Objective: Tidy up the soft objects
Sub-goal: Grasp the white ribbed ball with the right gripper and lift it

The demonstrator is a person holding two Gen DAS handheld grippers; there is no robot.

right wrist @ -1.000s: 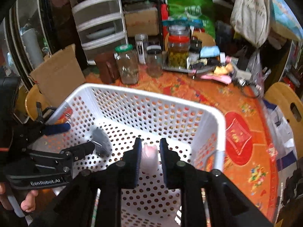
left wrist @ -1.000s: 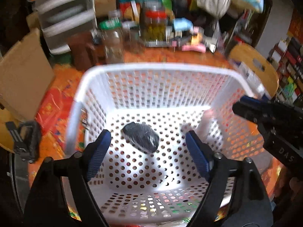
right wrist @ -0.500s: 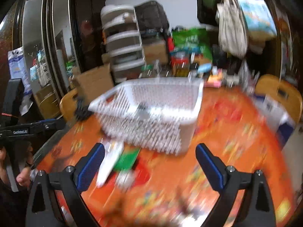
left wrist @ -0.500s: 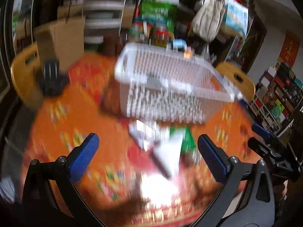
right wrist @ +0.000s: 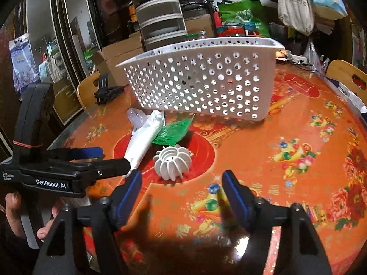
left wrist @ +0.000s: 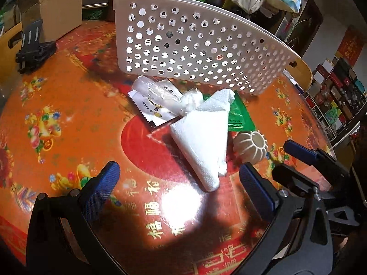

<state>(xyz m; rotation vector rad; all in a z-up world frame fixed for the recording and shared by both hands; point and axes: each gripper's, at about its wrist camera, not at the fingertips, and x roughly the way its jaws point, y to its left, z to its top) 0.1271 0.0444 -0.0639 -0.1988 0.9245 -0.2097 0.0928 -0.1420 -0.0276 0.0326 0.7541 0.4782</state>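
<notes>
The white perforated basket (left wrist: 201, 52) stands at the back of the orange table. In front of it lie a folded white paper towel (left wrist: 201, 142), a green packet (left wrist: 240, 116), a clear plastic wrapper (left wrist: 160, 94) and a white ribbed foam net (left wrist: 251, 146). My left gripper (left wrist: 179, 174) is wide open, with the towel's near tip just ahead of its fingers. My right gripper (right wrist: 181, 181) hovers just short of the foam net (right wrist: 173, 162); its jaws are closing with nothing between them. The basket (right wrist: 201, 84) and the towel (right wrist: 142, 142) also appear in the right wrist view.
A black phone stand (left wrist: 34, 48) and a cardboard box (left wrist: 59, 6) sit at the far left. Jars, bags and stacked drawers (right wrist: 158, 20) crowd the space behind the basket. A wooden chair (right wrist: 348, 78) stands at the right edge. A hand (right wrist: 13, 208) holds the left gripper.
Both grippers have pulled back out of the basket and down to the table in front of it. The right one let go of a pale pink soft item; the left opened wider.
</notes>
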